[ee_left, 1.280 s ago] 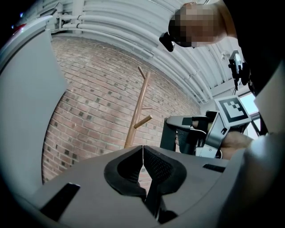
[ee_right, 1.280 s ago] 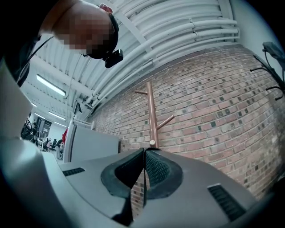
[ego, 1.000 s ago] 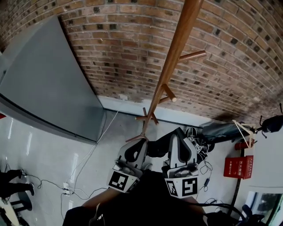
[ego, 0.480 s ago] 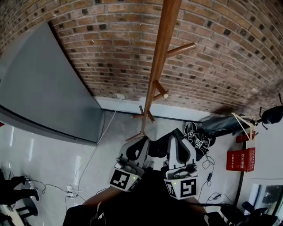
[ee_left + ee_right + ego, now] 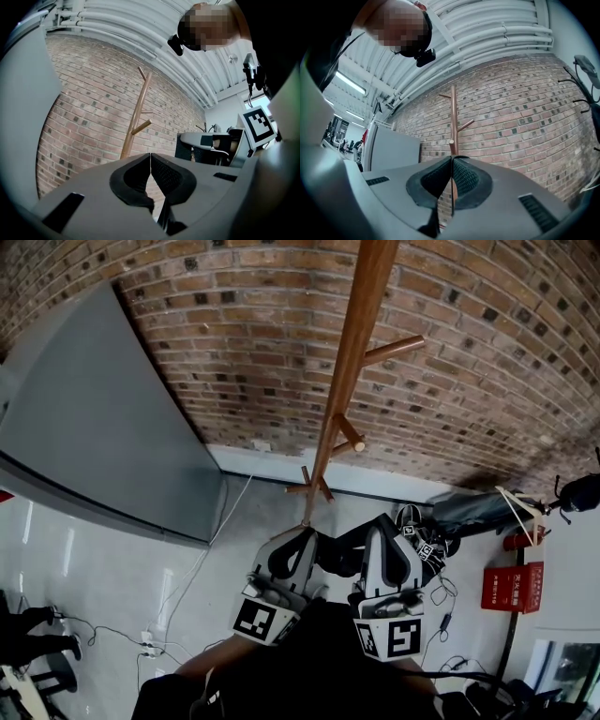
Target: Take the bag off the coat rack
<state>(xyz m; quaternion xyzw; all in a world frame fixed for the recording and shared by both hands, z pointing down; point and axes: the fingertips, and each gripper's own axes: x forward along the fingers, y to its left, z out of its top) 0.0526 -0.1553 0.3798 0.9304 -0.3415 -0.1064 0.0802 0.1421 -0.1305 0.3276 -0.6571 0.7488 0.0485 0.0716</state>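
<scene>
— Where was the coat rack (image 5: 352, 362)?
— It stood upright before the brick wall (image 5: 234, 352), beyond both grippers and apart from them.
— And the jaws?
— The left gripper (image 5: 150, 161) and the right gripper (image 5: 451, 164) each had their jaws pressed together, with nothing between. I could not make out the bag.

You have no print here that can be read. The red box (image 5: 512, 588) on the floor bears pale characters too small to make out. The left cube (image 5: 259, 622) and right cube (image 5: 389, 637) show only black-and-white square markers.
</scene>
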